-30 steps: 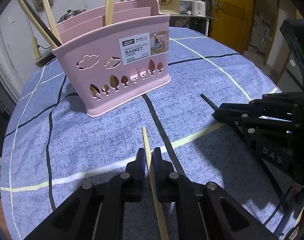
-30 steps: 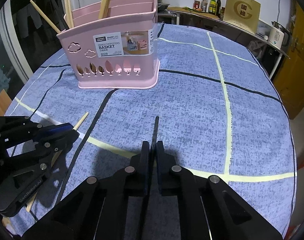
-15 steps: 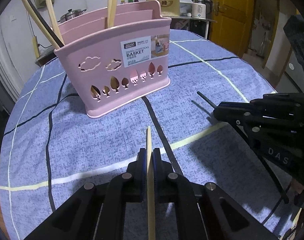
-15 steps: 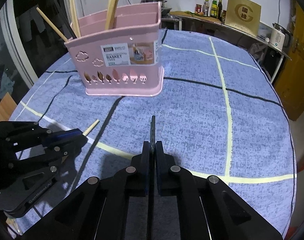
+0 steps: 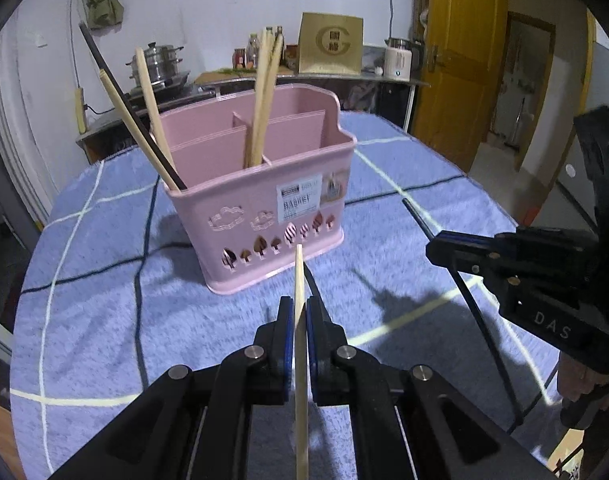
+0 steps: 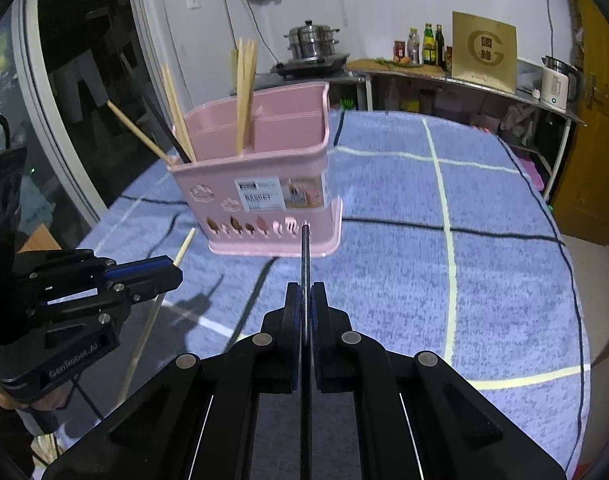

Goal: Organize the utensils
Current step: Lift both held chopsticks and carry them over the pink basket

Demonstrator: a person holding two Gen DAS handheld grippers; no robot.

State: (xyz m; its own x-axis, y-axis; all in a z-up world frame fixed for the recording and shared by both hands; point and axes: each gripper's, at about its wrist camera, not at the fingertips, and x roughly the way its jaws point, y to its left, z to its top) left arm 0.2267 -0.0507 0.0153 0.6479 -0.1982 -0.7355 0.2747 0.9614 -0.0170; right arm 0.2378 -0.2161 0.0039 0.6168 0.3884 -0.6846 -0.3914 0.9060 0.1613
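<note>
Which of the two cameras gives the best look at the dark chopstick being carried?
The left wrist view: the dark chopstick shows side-on, running through the right gripper from its tip to below the fingers. In the right wrist view that chopstick points away from the lens, foreshortened to a thin line.

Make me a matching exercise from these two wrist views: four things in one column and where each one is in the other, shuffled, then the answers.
Things
1. wooden chopstick
2. black chopstick
3. pink basket
4. steamer pot

Places
A. on the counter by the back wall
B. clamped in the left tool
C. standing on the blue checked tablecloth
D. clamped in the right tool

Pairs: 1-B, 2-D, 3-C, 4-A
</note>
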